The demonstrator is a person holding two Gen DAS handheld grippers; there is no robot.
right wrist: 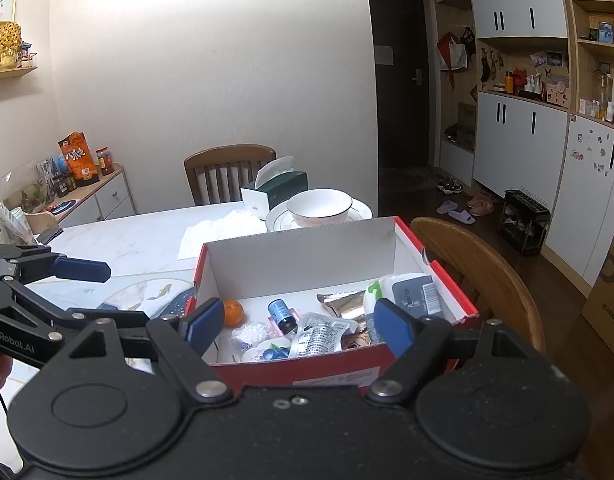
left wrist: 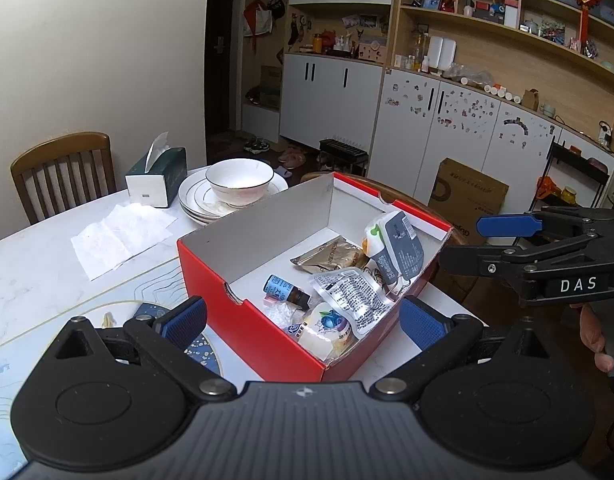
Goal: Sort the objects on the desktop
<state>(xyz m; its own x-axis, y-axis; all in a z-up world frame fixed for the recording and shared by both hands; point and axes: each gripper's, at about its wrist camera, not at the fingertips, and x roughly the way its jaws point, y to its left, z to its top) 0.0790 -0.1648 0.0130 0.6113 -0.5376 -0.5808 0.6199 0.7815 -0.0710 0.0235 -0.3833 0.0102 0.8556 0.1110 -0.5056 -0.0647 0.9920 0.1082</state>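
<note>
A red cardboard box [left wrist: 247, 322] with a white inside stands on the white table [left wrist: 31, 264]; it also shows in the right wrist view [right wrist: 331, 374]. In it lie a small brown bottle [left wrist: 285, 290] with a blue label, a silver printed pouch [left wrist: 353, 294], a gold foil packet [left wrist: 329, 256], a grey and white pack [left wrist: 399, 248] and an orange [right wrist: 233, 312]. My left gripper [left wrist: 303, 322] is open and empty, just in front of the box. My right gripper [right wrist: 297, 326] is open and empty, over the box's near wall.
A white bowl [left wrist: 239, 180] sits on stacked plates [left wrist: 195, 204], beside a green tissue box [left wrist: 157, 176] and a loose tissue [left wrist: 119, 236]. A dark blue speckled item [left wrist: 203, 354] lies under the left gripper. Wooden chairs [left wrist: 63, 172] stand around the table.
</note>
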